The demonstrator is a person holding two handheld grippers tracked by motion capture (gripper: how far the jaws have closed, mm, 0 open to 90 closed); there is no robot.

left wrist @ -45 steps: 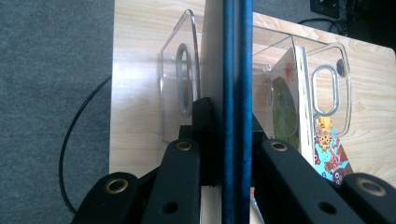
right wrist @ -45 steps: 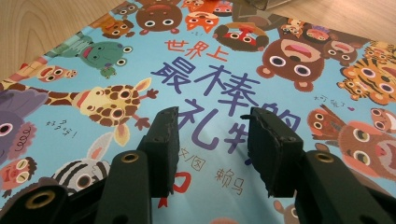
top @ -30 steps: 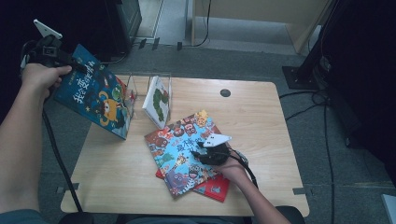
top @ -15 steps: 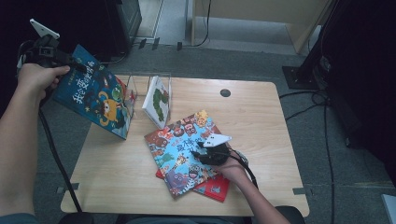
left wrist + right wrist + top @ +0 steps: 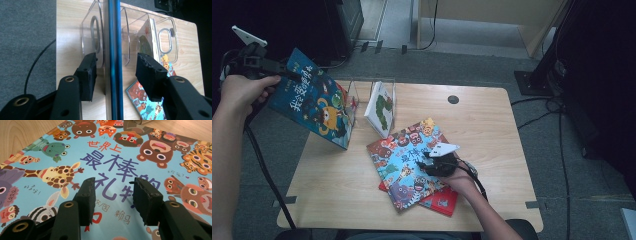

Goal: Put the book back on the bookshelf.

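Note:
A dark blue picture book stands tilted at the table's left edge, its lower end by the clear rack. In the left gripper view its thin blue edge runs between the jaws of my left gripper, which have just been opening; neither pad touches it. From above, the left gripper is at the book's upper left corner. My right gripper rests open over a colourful animal book, whose cover lies under the spread jaws of the right gripper.
A white book with a caterpillar leans in the clear rack. A red book lies under the animal book. The wooden table has a round cable hole. Cables trail from both grippers.
The left gripper's jaws have opened off the blue book's edge and the left hand has drifted slightly left. The book stays leaning in place. The right gripper has not moved.

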